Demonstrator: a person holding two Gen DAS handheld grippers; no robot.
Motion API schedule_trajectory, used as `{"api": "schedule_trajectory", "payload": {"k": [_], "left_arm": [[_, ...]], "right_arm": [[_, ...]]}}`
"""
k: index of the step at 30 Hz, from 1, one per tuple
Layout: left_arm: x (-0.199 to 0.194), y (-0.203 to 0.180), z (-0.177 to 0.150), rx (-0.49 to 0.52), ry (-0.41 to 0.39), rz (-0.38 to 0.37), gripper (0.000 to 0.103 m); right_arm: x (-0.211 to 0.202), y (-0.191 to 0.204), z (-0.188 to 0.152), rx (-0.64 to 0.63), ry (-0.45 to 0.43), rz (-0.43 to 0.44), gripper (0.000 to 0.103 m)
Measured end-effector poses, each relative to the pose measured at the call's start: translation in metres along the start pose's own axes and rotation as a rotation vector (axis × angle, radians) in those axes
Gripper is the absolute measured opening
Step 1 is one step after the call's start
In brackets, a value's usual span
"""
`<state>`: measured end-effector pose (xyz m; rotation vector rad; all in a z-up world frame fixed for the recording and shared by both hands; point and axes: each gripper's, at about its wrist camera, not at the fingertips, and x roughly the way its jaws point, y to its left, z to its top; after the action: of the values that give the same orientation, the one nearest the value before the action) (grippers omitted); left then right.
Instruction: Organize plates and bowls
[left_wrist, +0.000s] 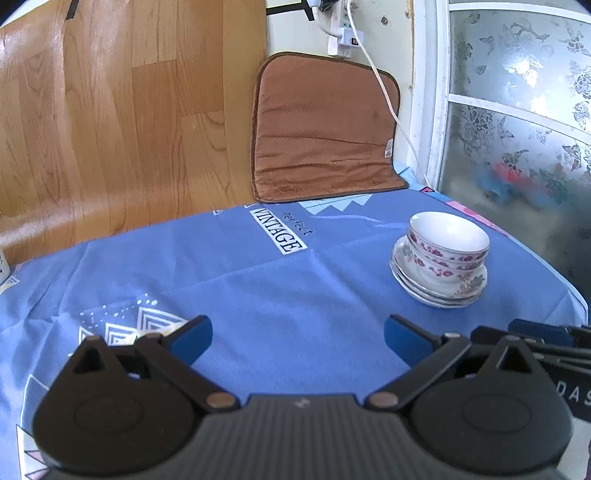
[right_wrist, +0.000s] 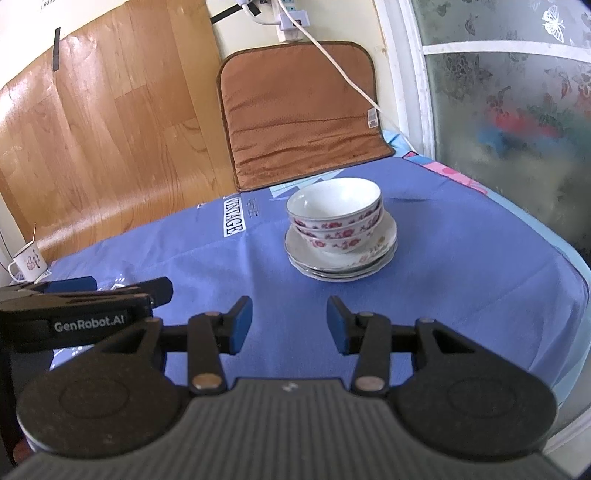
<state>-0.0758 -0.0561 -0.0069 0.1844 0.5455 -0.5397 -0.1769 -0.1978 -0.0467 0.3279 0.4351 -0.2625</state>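
We take the stack of dishes as our landmark. It sits on the blue tablecloth (right_wrist: 461, 258), toward the far side near the frosted glass door (right_wrist: 517, 129). The bowls (right_wrist: 334, 210) are nested one inside another, three as far as we can count from the right wrist view, and they rest on the plates (right_wrist: 343, 264), which lie flat in a neat pile; we cannot count the plates with certainty.

Our right gripper (right_wrist: 290, 323) hovers on the near side of the stack, pointing at it, well apart from it. Its jaws stand part-way spread with only bare cloth between the blue pads; nothing is pinched. Our left gripper (left_wrist: 297, 338) is to the left of the stack and also nearer to us, jaws spread wide, empty as well.

Behind the stack a brown cushion (right_wrist: 303, 114) leans against the wall. Far to the left of the stack, at the table's edge, stands an enamel mug (right_wrist: 27, 262).

Progress, as we judge it: gathering looks done. No loose plate or bowl shows anywhere on the cloth in either view. What may remain is no more than squaring the pile or pulling back; we see no further dish to fetch.
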Motion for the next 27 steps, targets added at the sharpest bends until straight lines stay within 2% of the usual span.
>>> {"api": "schedule_trajectory", "payload": {"k": [9, 27], "left_arm": [[0.003, -0.01, -0.002, 0.056, 0.002, 0.07, 0.103], [0.007, -0.014, -0.005, 0.075, 0.055, 0.068, 0.103]], "right_arm": [[0.001, -0.003, 0.0, 0.012, 0.009, 0.004, 0.048], [0.006, -0.007, 0.001, 0.028, 0.031, 0.014, 0.048]]}}
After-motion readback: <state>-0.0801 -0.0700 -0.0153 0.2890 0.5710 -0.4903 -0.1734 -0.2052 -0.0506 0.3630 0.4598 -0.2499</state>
